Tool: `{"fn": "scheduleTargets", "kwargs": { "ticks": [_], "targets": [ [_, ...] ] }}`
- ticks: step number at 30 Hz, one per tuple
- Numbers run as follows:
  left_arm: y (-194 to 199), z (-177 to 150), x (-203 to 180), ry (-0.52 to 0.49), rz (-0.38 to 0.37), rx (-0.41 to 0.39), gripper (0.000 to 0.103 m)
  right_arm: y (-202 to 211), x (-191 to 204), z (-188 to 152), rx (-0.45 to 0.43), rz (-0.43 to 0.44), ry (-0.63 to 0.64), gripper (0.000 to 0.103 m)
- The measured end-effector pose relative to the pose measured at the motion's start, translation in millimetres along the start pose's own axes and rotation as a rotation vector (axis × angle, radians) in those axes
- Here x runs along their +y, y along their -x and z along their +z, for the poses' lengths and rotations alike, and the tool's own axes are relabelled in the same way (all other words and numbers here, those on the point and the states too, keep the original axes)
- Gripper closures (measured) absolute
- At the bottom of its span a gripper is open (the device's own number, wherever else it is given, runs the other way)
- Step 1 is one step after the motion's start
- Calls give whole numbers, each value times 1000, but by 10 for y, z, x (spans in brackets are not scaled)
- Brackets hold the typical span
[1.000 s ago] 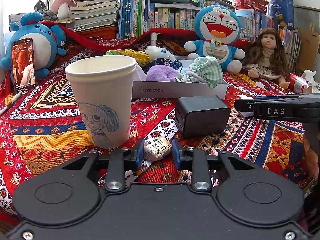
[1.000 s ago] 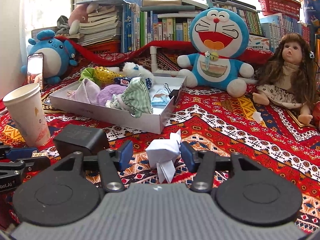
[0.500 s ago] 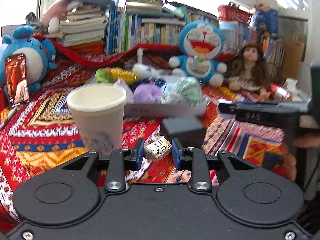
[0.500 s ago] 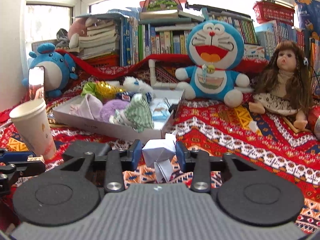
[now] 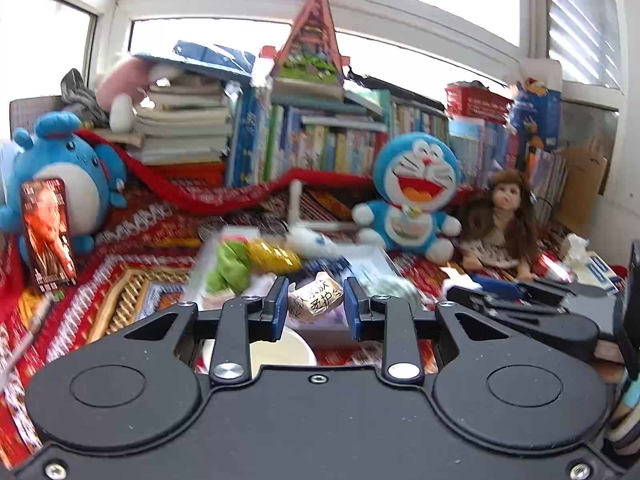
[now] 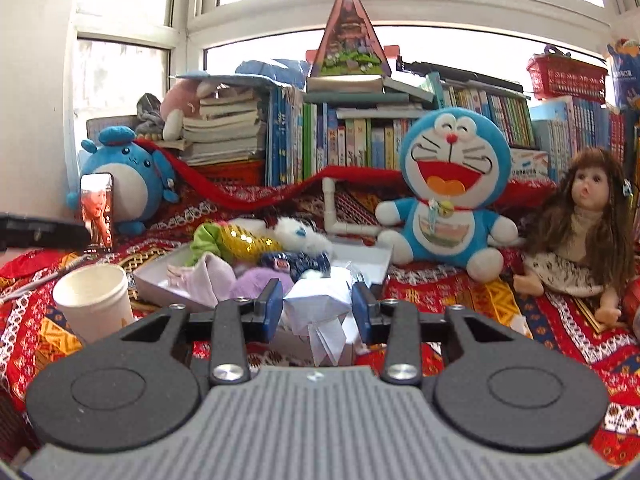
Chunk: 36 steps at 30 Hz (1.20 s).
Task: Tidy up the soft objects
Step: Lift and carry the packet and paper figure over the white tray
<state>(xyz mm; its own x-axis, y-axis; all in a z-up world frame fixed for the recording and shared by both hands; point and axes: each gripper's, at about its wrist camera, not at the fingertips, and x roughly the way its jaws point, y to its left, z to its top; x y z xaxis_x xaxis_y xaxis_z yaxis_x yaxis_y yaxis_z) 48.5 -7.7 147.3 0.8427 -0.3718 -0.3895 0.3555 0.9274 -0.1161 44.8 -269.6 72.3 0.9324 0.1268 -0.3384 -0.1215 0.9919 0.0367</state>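
Observation:
My left gripper (image 5: pixel 316 307) is shut on a small crumpled packet with printed characters (image 5: pixel 316 300) and holds it in the air above the paper cup (image 5: pixel 280 350). My right gripper (image 6: pixel 316 311) is shut on a crumpled white paper wad (image 6: pixel 318 312), lifted near the front of the grey cardboard box (image 6: pixel 160 280). The box holds several soft items: a green and yellow cloth (image 6: pixel 228 238), a white plush (image 6: pixel 298 234), a purple fluffy piece (image 6: pixel 256 282). The box also shows, blurred, in the left wrist view (image 5: pixel 372 260).
A Doraemon plush (image 6: pixel 452 188), a doll (image 6: pixel 580 232) and a blue plush (image 6: pixel 132 176) with a phone (image 6: pixel 96 208) stand at the back before stacked books. A paper cup (image 6: pixel 94 300) stands left of the box. The right gripper's body (image 5: pixel 520 300) shows at the right of the left wrist view.
Both grippers have risen and moved forward toward the box, each still holding its object. The left one now sits over the paper cup.

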Motion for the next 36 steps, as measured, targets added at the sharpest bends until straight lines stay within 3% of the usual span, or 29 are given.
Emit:
{"fn": "scheduleTargets", "kwargs": {
  "ticks": [6,14,20,29,36],
  "targets": [
    [-156,326,270,17,36,2,76,-101,22,156,-4,6,-10,60],
    [-525,568,588,70,31,45,76,-265,59,331,-7,19,-12,60],
    [-881,668,639,29,76,70,75,-423,66,452,1,34,-18,60],
    [-1560,736,625,-23,36,246,75,-820,13,572,91,63,-77,60],
    [-2060,671,611,-44,72,333,75,-1201,-67,578,166,62,-146,60]
  ]
}}
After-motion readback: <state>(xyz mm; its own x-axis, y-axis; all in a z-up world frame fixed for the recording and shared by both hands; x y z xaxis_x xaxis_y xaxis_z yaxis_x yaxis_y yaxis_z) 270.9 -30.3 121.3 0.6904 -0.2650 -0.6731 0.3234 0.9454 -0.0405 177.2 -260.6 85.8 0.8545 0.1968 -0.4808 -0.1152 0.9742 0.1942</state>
